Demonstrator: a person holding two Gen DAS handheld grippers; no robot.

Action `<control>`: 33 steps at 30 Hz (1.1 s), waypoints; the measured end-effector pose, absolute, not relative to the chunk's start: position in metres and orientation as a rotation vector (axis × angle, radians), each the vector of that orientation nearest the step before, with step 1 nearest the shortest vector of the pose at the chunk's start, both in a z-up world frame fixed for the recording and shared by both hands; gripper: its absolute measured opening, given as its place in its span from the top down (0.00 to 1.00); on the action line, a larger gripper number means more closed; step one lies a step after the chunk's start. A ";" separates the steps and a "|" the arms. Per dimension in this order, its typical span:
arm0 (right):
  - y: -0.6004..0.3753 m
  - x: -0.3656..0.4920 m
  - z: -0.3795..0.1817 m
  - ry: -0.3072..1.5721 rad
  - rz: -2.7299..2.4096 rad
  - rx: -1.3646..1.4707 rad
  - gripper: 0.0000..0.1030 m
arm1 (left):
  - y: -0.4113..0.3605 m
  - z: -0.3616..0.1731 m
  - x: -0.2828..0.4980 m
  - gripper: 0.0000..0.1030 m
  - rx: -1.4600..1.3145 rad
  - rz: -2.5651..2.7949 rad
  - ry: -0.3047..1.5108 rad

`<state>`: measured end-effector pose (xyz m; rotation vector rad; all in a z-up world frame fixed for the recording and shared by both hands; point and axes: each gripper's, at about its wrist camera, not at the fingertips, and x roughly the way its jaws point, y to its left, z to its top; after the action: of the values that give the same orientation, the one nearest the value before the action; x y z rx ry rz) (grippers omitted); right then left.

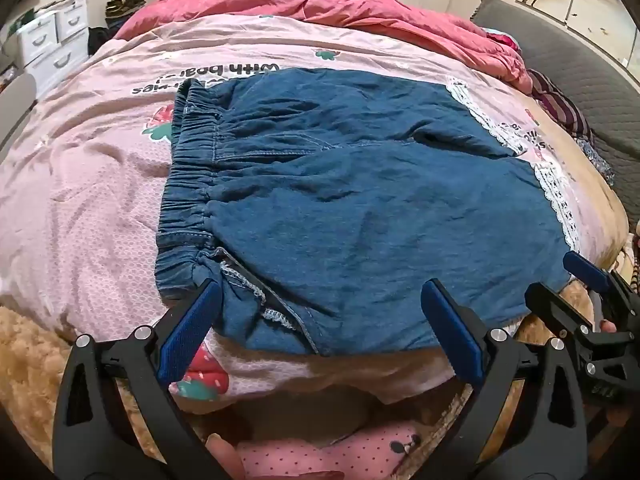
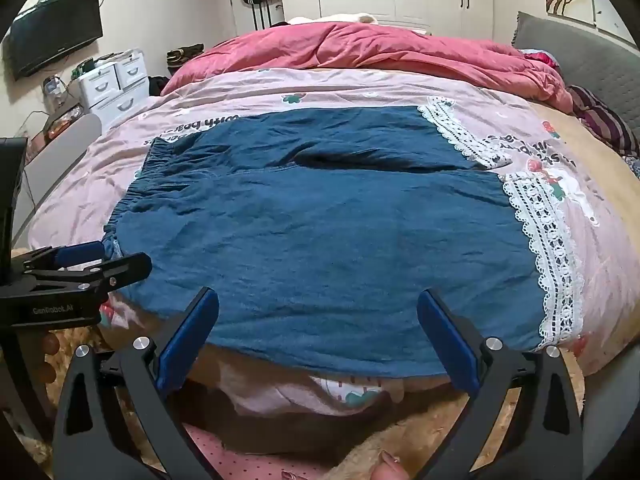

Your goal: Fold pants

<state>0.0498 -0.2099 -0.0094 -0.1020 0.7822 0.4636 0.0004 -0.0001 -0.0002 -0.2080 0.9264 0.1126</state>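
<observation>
Blue denim pants (image 1: 352, 200) with an elastic waistband (image 1: 188, 184) on the left and white lace hems (image 1: 560, 196) on the right lie flat on a pink printed bedsheet (image 1: 80, 184). My left gripper (image 1: 320, 300) is open, its fingers over the near edge by the waistband corner. My right gripper (image 2: 318, 312) is open over the near edge of the pants (image 2: 320, 220), toward the lace hem (image 2: 548, 248). Each gripper shows in the other's view: the right gripper (image 1: 572, 280) and the left gripper (image 2: 116, 256).
A rumpled red quilt (image 2: 380, 52) lies at the far side of the bed. A grey headboard (image 2: 580, 52) is on the right. White drawers (image 2: 112, 80) and a wall TV (image 2: 56, 40) stand at left. A tan fuzzy blanket (image 1: 36, 352) hangs at the near edge.
</observation>
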 end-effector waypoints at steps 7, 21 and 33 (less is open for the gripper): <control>-0.211 0.049 -0.009 0.780 0.443 -0.098 0.04 | -0.006 -0.003 0.002 0.09 -0.228 0.122 0.921; -0.212 0.048 -0.008 0.790 0.458 -0.101 0.04 | 0.001 0.001 -0.002 0.09 -0.220 0.096 0.925; -0.212 0.047 -0.006 0.783 0.452 -0.111 0.04 | -0.001 0.002 -0.002 0.09 -0.208 0.095 0.923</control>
<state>0.0473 -0.2115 -0.0062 -0.1107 0.7826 0.4516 -0.0017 -0.0008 0.0022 -0.2082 0.9230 0.0947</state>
